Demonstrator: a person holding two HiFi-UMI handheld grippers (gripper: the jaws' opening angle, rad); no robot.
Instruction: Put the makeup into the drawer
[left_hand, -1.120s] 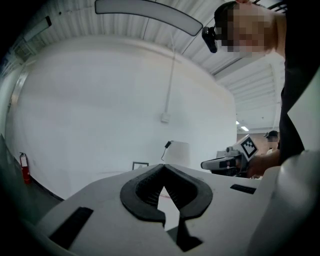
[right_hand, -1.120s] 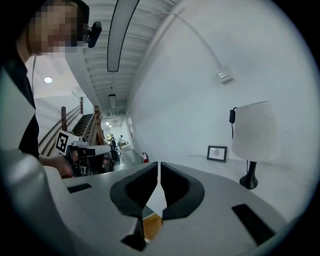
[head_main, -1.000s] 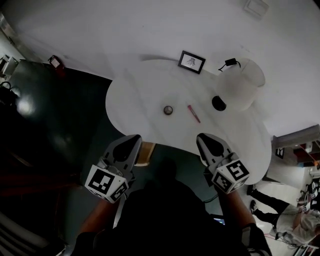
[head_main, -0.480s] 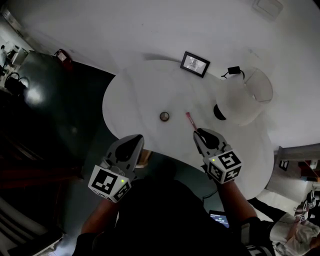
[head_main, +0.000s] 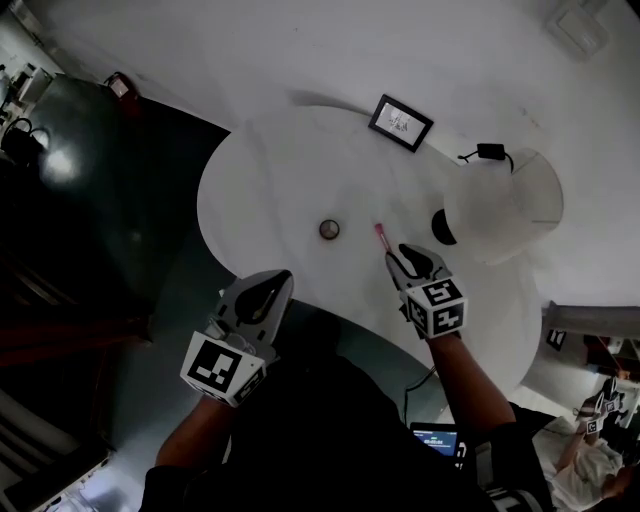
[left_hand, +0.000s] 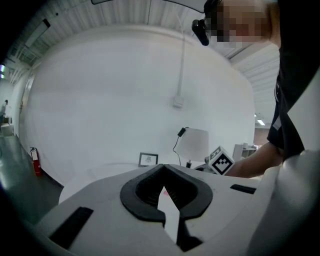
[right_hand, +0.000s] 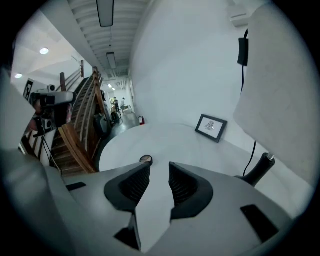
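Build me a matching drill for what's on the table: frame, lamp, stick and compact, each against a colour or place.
Things:
1. frame
2. lamp
3. stick
4. compact

Descriptions:
A. pink, thin, lying flat
B. small, round, near the middle of the table
C. white shade, black base
D. black-edged, at the far edge by the wall

Pairs: 1-D, 2-C, 3-A, 4-B
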